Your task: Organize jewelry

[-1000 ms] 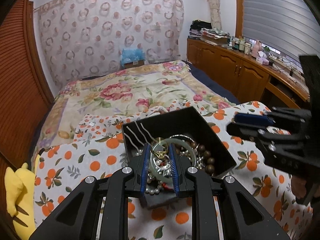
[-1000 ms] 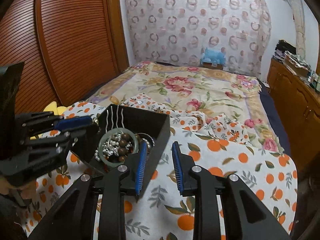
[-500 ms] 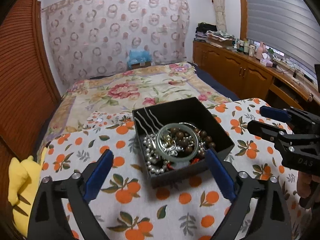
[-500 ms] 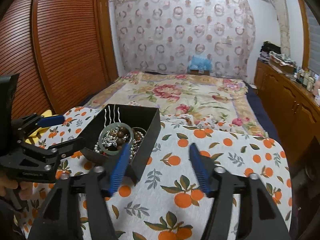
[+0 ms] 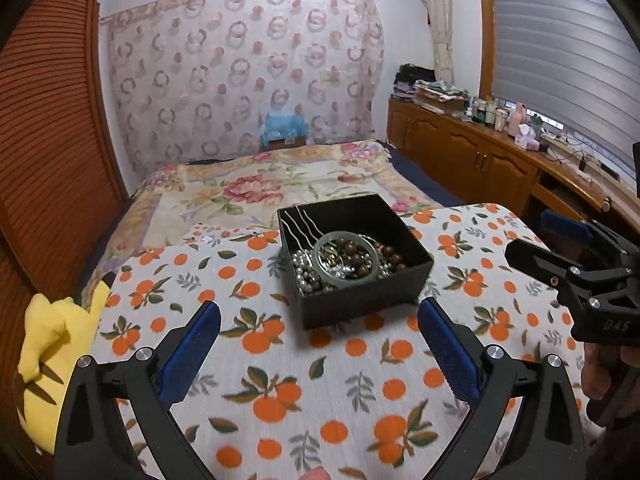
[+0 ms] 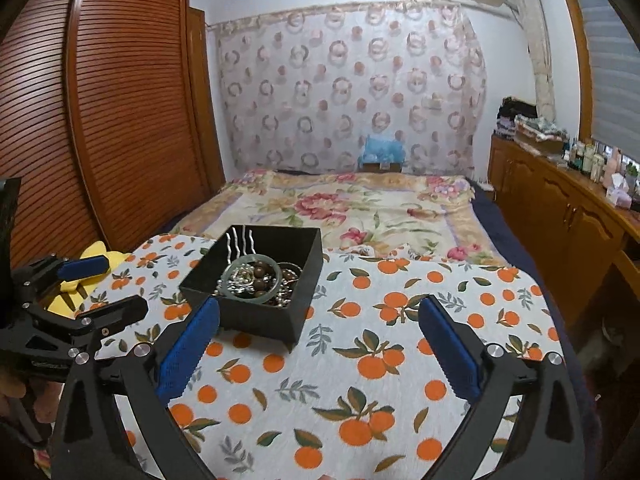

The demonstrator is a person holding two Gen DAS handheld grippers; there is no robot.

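A black open box (image 5: 412, 276) (image 6: 296, 264) stands on the orange-print tablecloth (image 5: 280, 392) (image 6: 360, 380). In it lie a pale green bangle (image 5: 320, 268) (image 6: 228, 286), brown wooden beads (image 5: 390, 258) (image 6: 260, 272), silver bead strands (image 5: 306, 276) and silver hairpins (image 5: 308, 226) (image 6: 240, 242). My left gripper (image 5: 318, 318) is open and empty, well back from the box's near side. My right gripper (image 6: 318, 316) is open and empty, near the box's right front corner. The right gripper also shows at the right of the left wrist view (image 5: 560, 248).
A yellow plush toy (image 5: 52, 344) (image 6: 96, 258) lies at the table's left edge. A floral-covered bed (image 5: 272, 188) lies beyond the table. Wooden cabinets (image 5: 480, 168) with bottles line the right wall. A louvred wardrobe (image 6: 120, 120) stands at the left.
My left gripper opened over the box, let go of the bangle into it and pulled back. My right gripper opened wide and also drew back and up.
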